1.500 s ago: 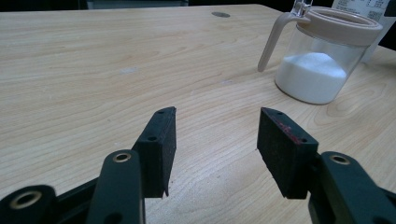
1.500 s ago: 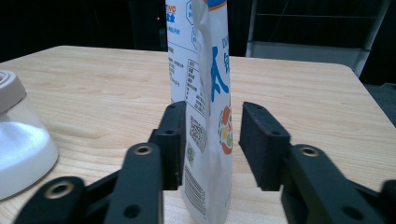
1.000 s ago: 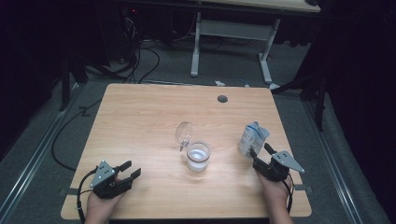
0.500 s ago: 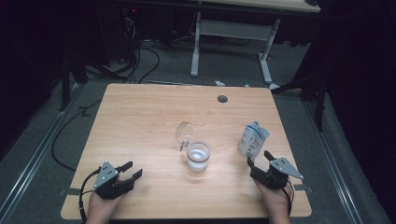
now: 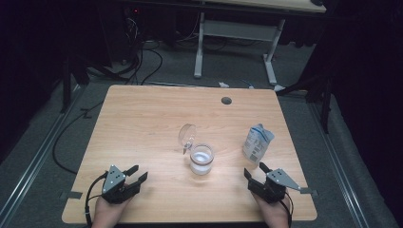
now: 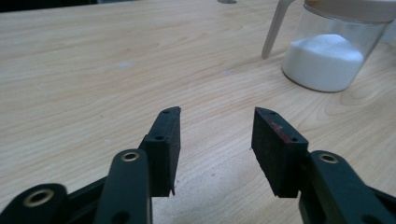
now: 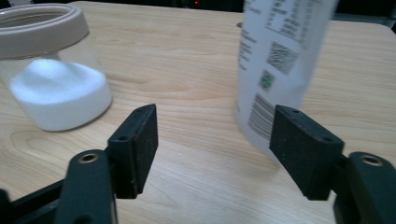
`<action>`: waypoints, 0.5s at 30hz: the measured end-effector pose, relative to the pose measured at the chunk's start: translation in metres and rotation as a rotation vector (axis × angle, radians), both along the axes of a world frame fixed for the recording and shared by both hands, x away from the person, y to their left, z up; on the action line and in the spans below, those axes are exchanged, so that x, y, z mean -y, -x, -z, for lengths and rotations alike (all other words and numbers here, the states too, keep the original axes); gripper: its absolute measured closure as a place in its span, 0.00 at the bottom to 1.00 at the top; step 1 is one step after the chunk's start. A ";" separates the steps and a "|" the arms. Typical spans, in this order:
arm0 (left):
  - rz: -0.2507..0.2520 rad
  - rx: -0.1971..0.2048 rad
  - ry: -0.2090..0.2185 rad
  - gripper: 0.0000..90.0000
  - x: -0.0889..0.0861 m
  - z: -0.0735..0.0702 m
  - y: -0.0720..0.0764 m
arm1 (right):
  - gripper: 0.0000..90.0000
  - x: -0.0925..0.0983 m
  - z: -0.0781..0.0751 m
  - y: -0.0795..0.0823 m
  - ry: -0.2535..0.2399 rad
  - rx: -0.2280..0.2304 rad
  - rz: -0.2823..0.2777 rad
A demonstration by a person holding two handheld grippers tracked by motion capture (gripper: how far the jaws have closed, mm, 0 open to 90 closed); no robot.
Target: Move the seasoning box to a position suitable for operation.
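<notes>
A glass jar [image 5: 201, 159] half full of white powder stands mid-table, its clear lid [image 5: 187, 134] tipped open behind it. A white and blue pouch [image 5: 257, 142] stands upright to its right. My left gripper [image 5: 138, 172] rests near the front left edge. Its jaws have just been closing a little and remain open, with nothing between them. In the left gripper view, that gripper [image 6: 217, 112] points at the jar [image 6: 327, 60], well short of it. My right gripper [image 5: 254, 169] is open just in front of the pouch. In the right gripper view, that gripper [image 7: 215, 112] frames bare wood, with the pouch [image 7: 275, 56] beyond its right jaw and the jar [image 7: 51, 84] far left.
The wooden table [image 5: 142, 123] has a round cable hole [image 5: 226, 100] near its far edge. Beyond the table are the metal legs of another desk [image 5: 199, 42] and cables on the dark floor [image 5: 142, 61].
My right gripper has drawn back from the pouch toward the near edge and stays open. The left jaws look slightly narrower. The jar and the pouch have not moved.
</notes>
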State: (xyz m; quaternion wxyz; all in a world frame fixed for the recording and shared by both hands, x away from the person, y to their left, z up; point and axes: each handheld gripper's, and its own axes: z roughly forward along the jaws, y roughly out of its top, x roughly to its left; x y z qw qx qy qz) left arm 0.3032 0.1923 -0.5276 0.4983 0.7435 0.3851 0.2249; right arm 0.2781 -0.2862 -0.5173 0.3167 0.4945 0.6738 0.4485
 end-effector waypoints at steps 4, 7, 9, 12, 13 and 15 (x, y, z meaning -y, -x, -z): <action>-0.008 -0.011 -0.011 0.60 0.006 -0.001 -0.001 | 0.42 -0.018 0.000 -0.003 0.025 -0.012 -0.012; -0.005 -0.034 0.019 0.60 0.011 -0.004 -0.005 | 0.44 -0.034 -0.001 -0.007 0.055 -0.012 -0.055; -0.004 -0.024 0.033 0.60 0.014 -0.007 -0.007 | 0.45 -0.043 -0.003 -0.015 0.055 -0.022 -0.096; 0.017 -0.025 0.014 0.59 0.024 -0.011 -0.011 | 0.47 -0.053 -0.007 -0.025 0.092 -0.017 -0.120; 0.018 -0.024 0.010 0.60 0.027 -0.012 -0.012 | 0.48 -0.055 -0.008 -0.030 0.086 -0.019 -0.124; 0.014 -0.032 -0.011 0.60 0.035 -0.017 -0.019 | 0.50 -0.057 -0.009 -0.036 0.052 -0.027 -0.138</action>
